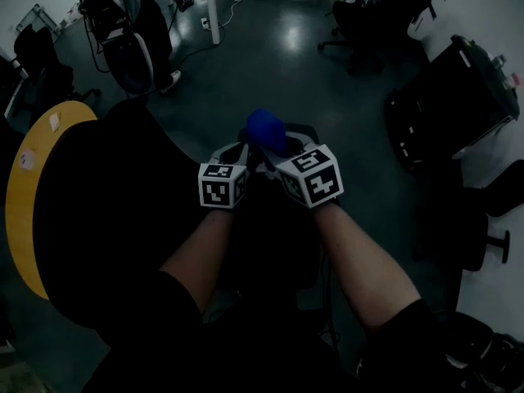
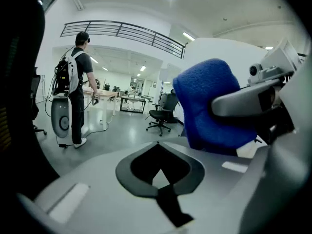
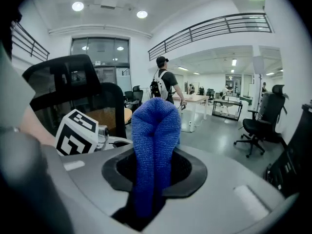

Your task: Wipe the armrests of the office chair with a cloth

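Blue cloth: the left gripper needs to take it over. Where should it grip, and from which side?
Probably grip the rounded folded top of the blue cloth, which stands free above the right gripper; its lower end is pinched there. Come in from the side of the left gripper, where the fold bulges clear.

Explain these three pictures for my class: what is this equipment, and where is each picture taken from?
There is no robot here: a person holds a two-jaw gripper in each hand. The head view looks down from a camera on the person's head, and the marker cubes it shows are part of the grippers. The other two pictures come from a camera riding on each gripper. The right gripper is shut on a blue cloth. The left gripper is shut and empty. A black office chair stands close by, and nothing is being wiped yet.
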Action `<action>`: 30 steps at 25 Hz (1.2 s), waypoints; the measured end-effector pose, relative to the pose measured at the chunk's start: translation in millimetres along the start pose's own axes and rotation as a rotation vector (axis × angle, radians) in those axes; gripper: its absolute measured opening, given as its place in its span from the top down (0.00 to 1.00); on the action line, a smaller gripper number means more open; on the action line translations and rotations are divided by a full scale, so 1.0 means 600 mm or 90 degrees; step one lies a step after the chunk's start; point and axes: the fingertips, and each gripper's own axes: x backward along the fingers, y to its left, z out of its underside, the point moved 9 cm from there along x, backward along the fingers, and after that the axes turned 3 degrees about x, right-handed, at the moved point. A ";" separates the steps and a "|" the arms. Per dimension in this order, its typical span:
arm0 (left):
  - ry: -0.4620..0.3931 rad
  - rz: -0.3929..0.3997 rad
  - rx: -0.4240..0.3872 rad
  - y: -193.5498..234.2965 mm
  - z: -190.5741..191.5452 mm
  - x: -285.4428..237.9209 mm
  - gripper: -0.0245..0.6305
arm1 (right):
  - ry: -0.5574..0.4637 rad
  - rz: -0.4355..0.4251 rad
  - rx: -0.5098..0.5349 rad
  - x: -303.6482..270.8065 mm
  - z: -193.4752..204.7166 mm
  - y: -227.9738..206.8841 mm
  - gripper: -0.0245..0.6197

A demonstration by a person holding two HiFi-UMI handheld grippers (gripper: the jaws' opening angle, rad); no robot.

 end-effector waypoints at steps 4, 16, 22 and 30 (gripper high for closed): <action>-0.005 0.024 -0.005 -0.048 -0.012 0.031 0.94 | -0.016 0.034 -0.038 0.090 0.025 0.015 0.79; -0.073 0.067 -0.059 -0.193 -0.032 0.179 0.94 | -0.075 0.035 -0.088 0.284 0.097 0.082 0.79; -0.104 0.089 -0.068 -0.296 -0.012 0.272 0.94 | -0.104 0.009 -0.065 0.370 0.119 0.132 0.79; -0.130 0.136 -0.074 -0.404 0.020 0.396 0.94 | -0.162 -0.025 -0.086 0.459 0.154 0.203 0.79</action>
